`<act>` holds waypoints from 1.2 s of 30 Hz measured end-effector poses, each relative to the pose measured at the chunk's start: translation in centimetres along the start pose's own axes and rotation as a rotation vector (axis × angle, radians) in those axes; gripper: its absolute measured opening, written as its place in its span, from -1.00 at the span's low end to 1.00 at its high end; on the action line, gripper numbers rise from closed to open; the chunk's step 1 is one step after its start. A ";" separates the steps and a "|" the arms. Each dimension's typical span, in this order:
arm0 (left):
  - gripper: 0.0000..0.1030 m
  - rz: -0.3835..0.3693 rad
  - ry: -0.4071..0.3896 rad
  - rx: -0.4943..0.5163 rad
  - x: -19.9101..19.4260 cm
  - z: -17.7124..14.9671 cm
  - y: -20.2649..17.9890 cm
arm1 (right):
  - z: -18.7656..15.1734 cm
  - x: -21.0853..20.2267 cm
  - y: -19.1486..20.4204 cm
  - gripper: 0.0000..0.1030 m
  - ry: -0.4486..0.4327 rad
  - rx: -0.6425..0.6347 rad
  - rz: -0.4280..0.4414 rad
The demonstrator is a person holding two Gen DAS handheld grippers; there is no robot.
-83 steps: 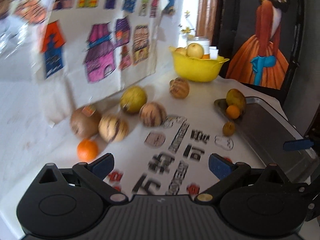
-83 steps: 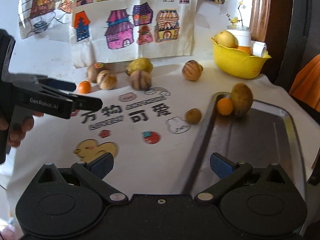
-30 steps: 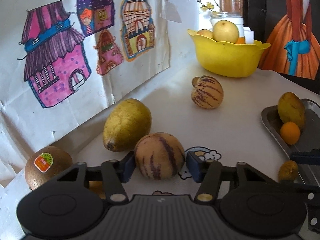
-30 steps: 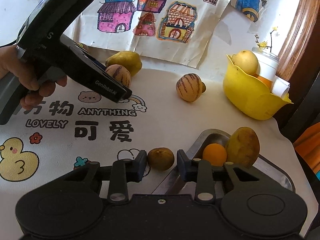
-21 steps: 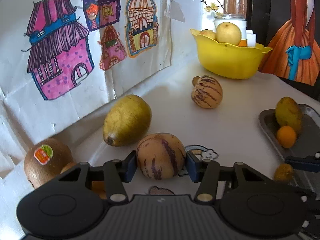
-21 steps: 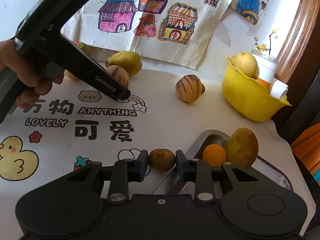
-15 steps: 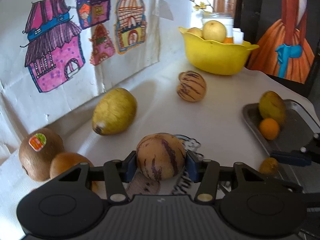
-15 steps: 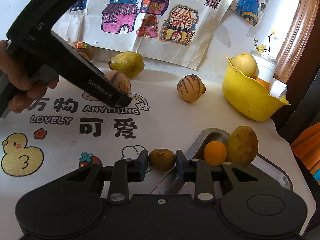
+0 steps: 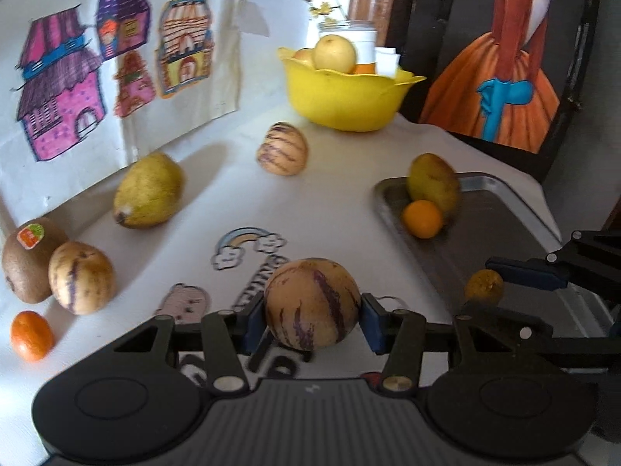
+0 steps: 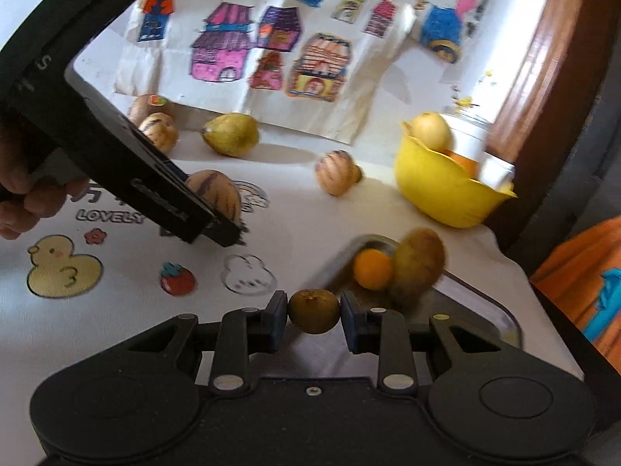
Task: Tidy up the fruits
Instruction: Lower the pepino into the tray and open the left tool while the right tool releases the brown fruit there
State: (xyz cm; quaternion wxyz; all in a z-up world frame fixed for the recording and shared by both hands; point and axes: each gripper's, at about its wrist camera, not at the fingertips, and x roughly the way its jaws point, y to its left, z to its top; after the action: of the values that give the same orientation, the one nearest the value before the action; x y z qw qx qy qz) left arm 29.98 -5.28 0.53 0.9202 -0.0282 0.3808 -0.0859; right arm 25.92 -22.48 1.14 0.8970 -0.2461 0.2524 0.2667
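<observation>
Striped melon point(image 9: 312, 303) sits lower centre of the left wrist view, clamped between both pads of the left gripper point(image 9: 310, 324). Small brown fruit point(image 10: 313, 310) is pinched the same way in the right gripper point(image 10: 313, 322), at the near corner of the metal tray point(image 10: 485, 306). Versus a second ago: both fruits lifted off the cloth; melon has left the pear point(image 9: 148, 190).

I see cream melon point(image 9: 312, 303) with purple stripes between blue pads point(image 9: 254, 320). Small fruit point(image 10: 313, 310) olive-brown. Bowl point(image 9: 345, 97) bright yellow. Tray point(image 9: 504, 229) grey metal, holding orange citrus point(image 9: 422, 218) and yellow-green mango point(image 9: 432, 180). Kiwi point(image 9: 27, 260) brown, red-green sticker. Cloth point(image 10: 310, 213) white, yellow duck print point(image 10: 62, 266).
</observation>
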 end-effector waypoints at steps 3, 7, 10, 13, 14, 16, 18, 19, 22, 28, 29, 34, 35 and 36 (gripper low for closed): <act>0.06 -0.025 -0.010 0.010 0.0 0.3 -1.3 | -0.7 -1.0 -1.6 -0.39 0.001 0.031 -0.036; 0.06 -0.057 -0.030 0.026 0.3 0.8 -3.4 | -1.3 -2.0 -4.2 -0.39 -0.007 0.081 -0.079; 0.06 -0.077 -0.043 0.045 0.7 1.0 -5.1 | -1.1 -2.1 -6.4 -0.39 -0.016 0.121 -0.096; 0.06 -0.094 -0.050 0.066 1.2 1.1 -6.7 | -0.7 -1.9 -8.4 -0.39 -0.024 0.146 -0.111; 0.06 -0.103 -0.050 0.071 1.4 1.1 -7.2 | -0.6 -1.8 -8.9 -0.39 -0.026 0.156 -0.113; 0.06 -0.113 -0.052 0.082 1.6 1.1 -7.9 | -0.6 -1.6 -9.9 -0.39 -0.027 0.179 -0.113; 0.06 -0.118 -0.058 0.101 1.9 1.1 -8.6 | -0.8 -1.4 -10.7 -0.39 -0.024 0.200 -0.112; 0.06 -0.122 -0.061 0.110 1.9 1.1 -8.8 | -1.0 -1.3 -11.0 -0.39 -0.019 0.211 -0.110; 0.06 -0.123 -0.070 0.146 2.3 1.0 -9.7 | -1.5 -0.8 -11.5 -0.39 -0.003 0.237 -0.099; 0.06 -0.108 -0.072 0.195 3.1 0.6 -10.9 | -2.5 0.1 -11.5 -0.39 0.031 0.251 -0.078; 0.06 -0.109 -0.067 0.197 3.3 0.5 -11.0 | -2.7 0.2 -11.5 -0.39 0.034 0.251 -0.077; 0.06 -0.106 -0.053 0.209 3.8 0.4 -11.3 | -3.2 0.7 -11.8 -0.39 0.051 0.266 -0.074; 0.06 -0.106 -0.050 0.209 3.9 0.3 -11.3 | -3.3 0.7 -11.9 -0.39 0.053 0.271 -0.073; 0.06 -0.105 -0.049 0.210 4.0 0.3 -11.4 | -3.5 0.8 -11.9 -0.39 0.057 0.277 -0.072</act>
State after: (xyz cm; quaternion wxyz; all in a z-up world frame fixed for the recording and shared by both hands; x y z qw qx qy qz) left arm 31.38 -17.18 -0.68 0.9214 0.0463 0.3451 -0.1727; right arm 32.60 -32.97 1.71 0.9238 -0.1362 0.3032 0.1900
